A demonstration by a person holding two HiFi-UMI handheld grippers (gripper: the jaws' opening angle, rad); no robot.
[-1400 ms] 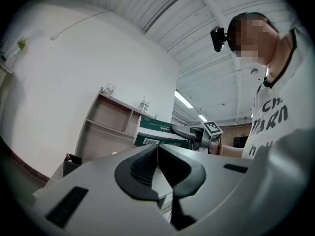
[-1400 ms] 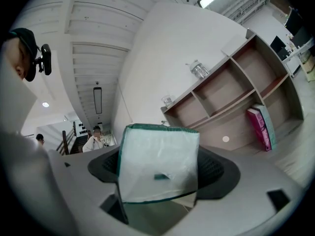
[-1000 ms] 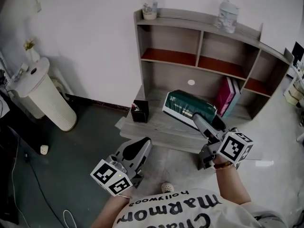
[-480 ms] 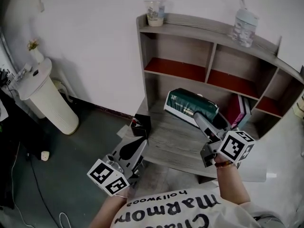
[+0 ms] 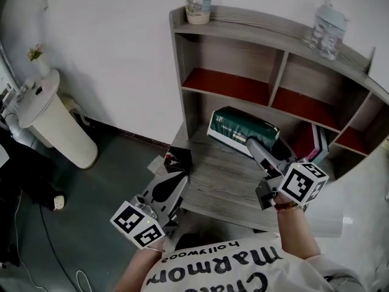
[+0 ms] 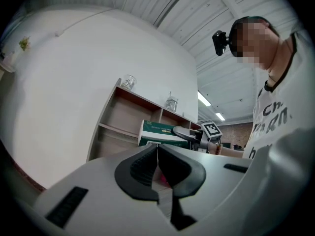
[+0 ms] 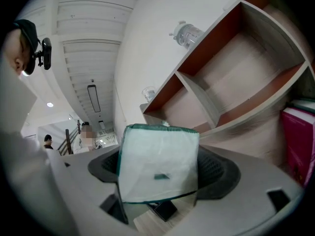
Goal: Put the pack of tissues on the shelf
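A green and white pack of tissues point(image 5: 242, 130) hangs above the grey wooden desk point(image 5: 219, 181), held by my right gripper point(image 5: 255, 146), which is shut on its near end. In the right gripper view the pack point(image 7: 158, 162) fills the space between the jaws. It is level with the lowest compartment of the shelf point(image 5: 267, 72). My left gripper point(image 5: 175, 185) hovers over the desk's front left corner, shut and holding nothing; its jaws meet in the left gripper view point(image 6: 157, 154), where the pack point(image 6: 162, 132) shows beyond them.
A plastic cup point(image 5: 198, 8) and a clear bottle point(image 5: 329, 25) stand on the shelf top. Pink books point(image 5: 317, 146) lean in the lower right compartment. A small black box point(image 5: 177, 159) sits at the desk's left corner. A white bin point(image 5: 51, 123) stands on the floor at the left.
The pack has risen and moved a little toward the shelf with my right gripper. The head view has shifted closer to the desk. The left gripper has stayed low at the desk's front.
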